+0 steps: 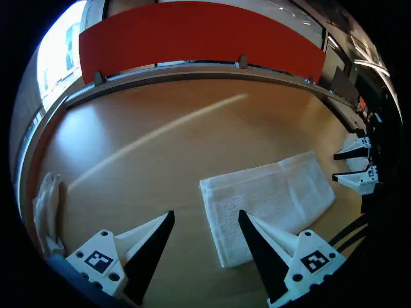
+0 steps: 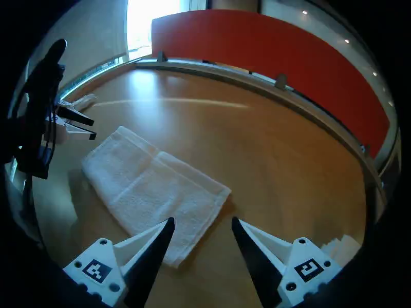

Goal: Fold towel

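We see one wooden table (image 1: pixel 154 128), pale and glossy, with a streak of light running across it. One curved red panel (image 1: pixel 195 36) stands along its far edge, and one bright window (image 1: pixel 59 51) shows beyond the panel.

One white towel (image 1: pixel 267 205) lies flat on the table, folded into a thick rectangle, between the two grippers.

The left gripper (image 1: pixel 205 213) has its fingers spread wide, with nothing between them. One finger shows in front of the towel's near corner. We cannot tell whether it touches.

The right gripper (image 2: pixel 203 220) is likewise spread wide and holds nothing, at the towel's (image 2: pixel 154 190) near edge.

We count two smaller white cloths, well apart. One cloth (image 1: pixel 46 210) lies at the table's edge beside the left gripper. The other cloth (image 2: pixel 344 245) lies just beside the right gripper.
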The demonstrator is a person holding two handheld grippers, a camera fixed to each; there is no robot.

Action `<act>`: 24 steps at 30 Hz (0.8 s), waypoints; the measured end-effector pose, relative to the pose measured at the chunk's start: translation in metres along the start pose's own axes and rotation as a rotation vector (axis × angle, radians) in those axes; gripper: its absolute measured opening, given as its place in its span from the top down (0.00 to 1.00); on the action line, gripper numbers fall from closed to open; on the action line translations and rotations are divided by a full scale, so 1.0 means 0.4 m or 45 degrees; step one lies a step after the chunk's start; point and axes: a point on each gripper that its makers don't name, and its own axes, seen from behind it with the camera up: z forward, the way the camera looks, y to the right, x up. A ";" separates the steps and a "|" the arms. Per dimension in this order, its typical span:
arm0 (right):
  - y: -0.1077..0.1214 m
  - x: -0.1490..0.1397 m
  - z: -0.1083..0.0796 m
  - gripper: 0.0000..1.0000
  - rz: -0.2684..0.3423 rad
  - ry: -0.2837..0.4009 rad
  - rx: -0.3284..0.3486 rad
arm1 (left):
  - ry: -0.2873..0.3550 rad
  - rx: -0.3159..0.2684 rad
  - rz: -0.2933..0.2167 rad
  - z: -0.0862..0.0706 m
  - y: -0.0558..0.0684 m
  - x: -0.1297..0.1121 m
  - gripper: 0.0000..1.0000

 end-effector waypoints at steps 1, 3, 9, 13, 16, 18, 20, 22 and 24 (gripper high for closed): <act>-0.003 -0.004 -0.004 0.14 -0.001 -0.001 0.001 | -0.001 0.003 -0.004 -0.006 -0.002 -0.005 0.08; -0.009 -0.011 -0.011 0.14 -0.002 -0.001 0.002 | -0.001 0.009 -0.013 -0.019 -0.005 -0.016 0.08; -0.027 -0.036 -0.038 0.14 -0.004 -0.004 0.005 | -0.003 0.029 -0.050 -0.061 -0.019 -0.058 0.08; -0.037 -0.055 -0.055 0.14 -0.009 -0.010 0.006 | -0.005 0.046 -0.070 -0.088 -0.031 -0.088 0.08; -0.046 -0.065 -0.066 0.14 -0.018 -0.012 0.012 | -0.005 0.056 -0.086 -0.109 -0.039 -0.106 0.08; -0.051 -0.070 -0.070 0.14 -0.026 -0.013 0.018 | -0.004 0.062 -0.096 -0.122 -0.043 -0.116 0.08; -0.056 -0.074 -0.072 0.14 -0.038 -0.016 0.025 | -0.002 0.069 -0.106 -0.136 -0.049 -0.124 0.08; -0.061 -0.079 -0.072 0.14 -0.057 -0.022 0.039 | 0.004 0.080 -0.116 -0.152 -0.055 -0.130 0.08; -0.066 -0.084 -0.072 0.14 -0.077 -0.029 0.053 | 0.009 0.092 -0.125 -0.166 -0.062 -0.136 0.08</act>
